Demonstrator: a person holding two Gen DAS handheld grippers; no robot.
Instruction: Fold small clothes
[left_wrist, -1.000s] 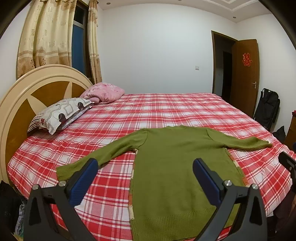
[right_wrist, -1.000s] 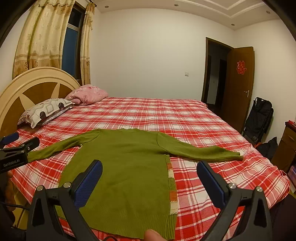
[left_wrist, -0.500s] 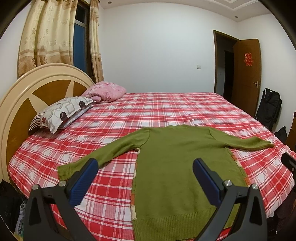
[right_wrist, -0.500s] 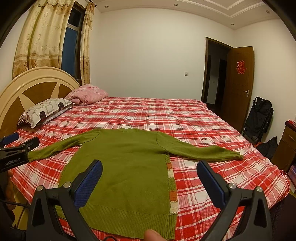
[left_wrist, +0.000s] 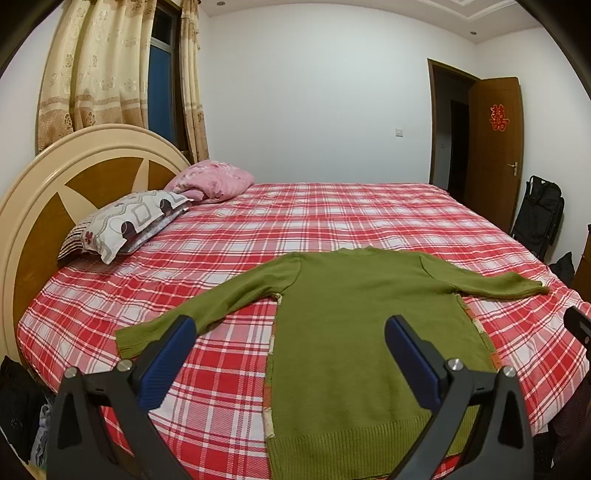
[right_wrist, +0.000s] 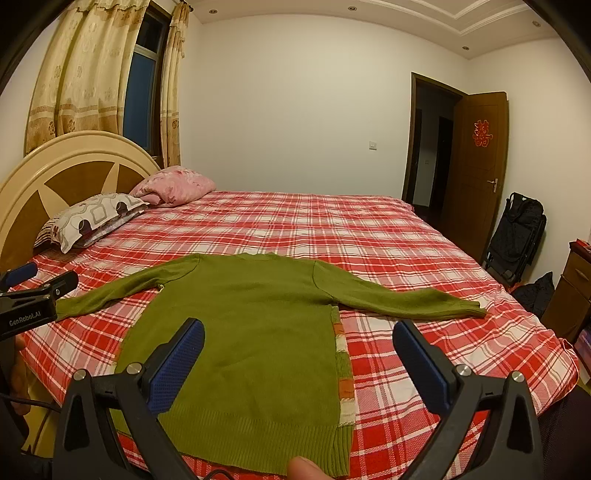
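Note:
A green long-sleeved sweater (left_wrist: 354, 317) lies flat on the red plaid bed (left_wrist: 332, 218), sleeves spread to both sides, hem toward me. It also shows in the right wrist view (right_wrist: 251, 332), with a striped orange and white edge peeking out at its right side (right_wrist: 341, 365). My left gripper (left_wrist: 290, 339) is open and empty, held above the near edge of the bed over the sweater's left part. My right gripper (right_wrist: 299, 345) is open and empty, above the sweater's lower body. The left gripper also shows at the left edge of the right wrist view (right_wrist: 33, 291).
A patterned pillow (left_wrist: 122, 221) and a pink bundle (left_wrist: 214, 181) lie by the round headboard (left_wrist: 48, 192) at the left. A brown door (left_wrist: 495, 147) stands open at the right, with a black bag (left_wrist: 539, 218) beside it. A wooden cabinet (right_wrist: 570, 295) stands at the far right.
The left wrist view has shifted slightly, so the sweater sits a little more to the right and lower. The sweater has not moved. Both grippers stay open.

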